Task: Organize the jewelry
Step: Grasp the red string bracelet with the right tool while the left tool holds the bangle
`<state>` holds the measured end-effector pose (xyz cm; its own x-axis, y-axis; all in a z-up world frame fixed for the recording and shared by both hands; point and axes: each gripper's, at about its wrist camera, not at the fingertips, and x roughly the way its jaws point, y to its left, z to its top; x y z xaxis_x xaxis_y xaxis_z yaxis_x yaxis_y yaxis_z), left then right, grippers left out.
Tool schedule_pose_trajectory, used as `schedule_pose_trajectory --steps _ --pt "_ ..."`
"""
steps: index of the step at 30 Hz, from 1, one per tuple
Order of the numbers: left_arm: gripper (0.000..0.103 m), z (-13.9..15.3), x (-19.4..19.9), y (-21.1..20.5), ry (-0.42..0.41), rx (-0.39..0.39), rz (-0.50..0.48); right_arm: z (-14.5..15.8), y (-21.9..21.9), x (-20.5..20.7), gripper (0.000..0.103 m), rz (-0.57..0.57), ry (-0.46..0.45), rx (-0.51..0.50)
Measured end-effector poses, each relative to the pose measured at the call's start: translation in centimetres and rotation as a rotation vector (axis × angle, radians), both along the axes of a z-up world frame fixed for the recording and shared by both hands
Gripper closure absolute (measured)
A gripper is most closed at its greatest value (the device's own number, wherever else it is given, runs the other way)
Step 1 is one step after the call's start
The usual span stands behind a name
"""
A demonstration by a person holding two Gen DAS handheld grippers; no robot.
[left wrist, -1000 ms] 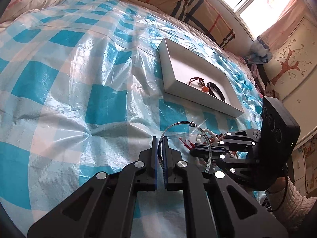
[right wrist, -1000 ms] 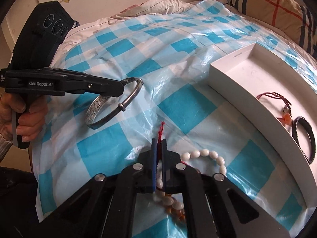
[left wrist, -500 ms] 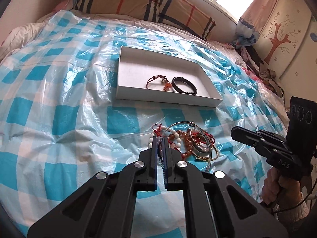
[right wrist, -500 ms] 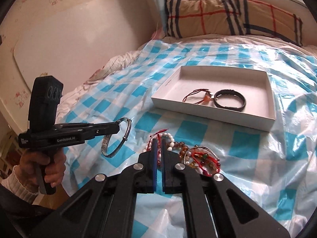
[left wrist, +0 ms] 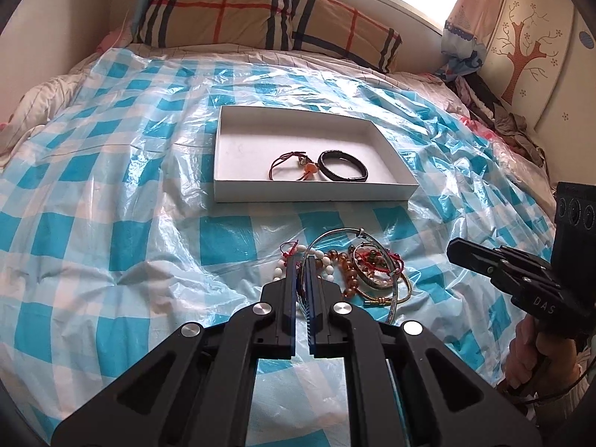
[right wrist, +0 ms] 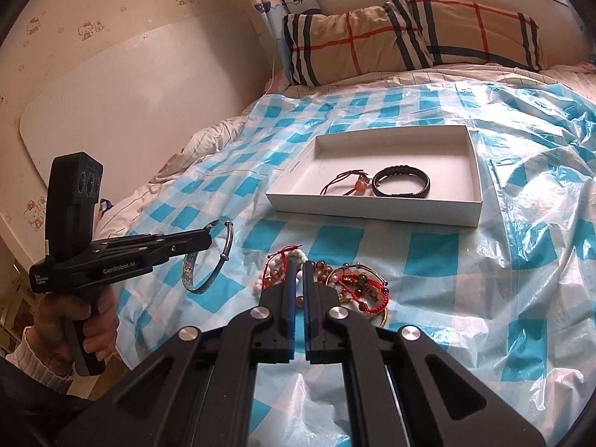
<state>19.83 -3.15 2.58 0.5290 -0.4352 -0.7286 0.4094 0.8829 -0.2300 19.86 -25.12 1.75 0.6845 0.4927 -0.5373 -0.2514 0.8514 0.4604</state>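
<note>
The silver bangle (right wrist: 208, 257) hangs clear of the bed, pinched at its upper rim by the left gripper (right wrist: 206, 240), whose fingers are pressed together on the metal. In the left wrist view the same bangle (left wrist: 335, 236) arcs out from between the blue-edged pads. A person's hand (right wrist: 80, 316) wraps the left tool's handle at the near left.

The right gripper (right wrist: 300, 260) is pressed fully together with nothing between its fingers; it hovers over the pile of loose jewelry (right wrist: 335, 283) lying on the blue-and-white checked plastic sheet (right wrist: 521, 279). In the left wrist view this gripper (left wrist: 452, 251) reaches in from the right, held by the other hand (left wrist: 521, 354).

The pile holds a white bead bracelet (left wrist: 324, 259), an amber bead strand (left wrist: 344, 272), a red cord bracelet (right wrist: 367, 298) and a thin gold bangle (left wrist: 395, 296), tangled and touching one another.

Farther off on the sheet sits a shallow white box (right wrist: 473, 171). Inside it lie a red cord bracelet with an orange bead (right wrist: 350, 184) and, just beside it to the right, a black braided bracelet (right wrist: 401, 182). The rest of the box floor is bare.

A plaid pillow (right wrist: 409, 33) rests at the far end of the bed, under a window.
</note>
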Motion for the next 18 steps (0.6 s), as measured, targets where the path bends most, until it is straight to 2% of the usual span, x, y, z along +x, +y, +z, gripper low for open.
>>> schedule_pose_trajectory --steps 3,7,9,10,11,15,18 --pt "0.099 0.0 0.3 -0.3 -0.011 0.013 -0.001 0.0 0.3 0.5 0.099 0.007 -0.005 -0.001" --pt "0.099 0.1 0.9 0.1 -0.02 0.016 0.018 -1.0 2.2 1.8 0.099 0.08 0.047 -0.051" --pt "0.099 0.1 1.1 0.6 -0.021 0.02 0.033 -1.8 3.7 2.7 0.089 0.127 0.068 -0.071" --pt "0.099 0.1 1.2 0.9 -0.02 0.021 0.04 -2.1 4.5 3.2 0.069 0.145 0.069 -0.084" --pt "0.099 0.1 1.3 1.2 -0.019 0.022 0.047 -2.3 5.4 3.6 0.058 0.164 0.064 -0.098" --pt "0.099 0.0 1.5 2.2 -0.017 0.021 0.07 -3.2 8.9 5.7 0.058 0.243 0.07 -0.165" --pt "0.099 -0.3 1.8 2.5 -0.013 0.02 0.074 -5.1 10.5 7.8 0.058 0.272 0.133 -0.232"
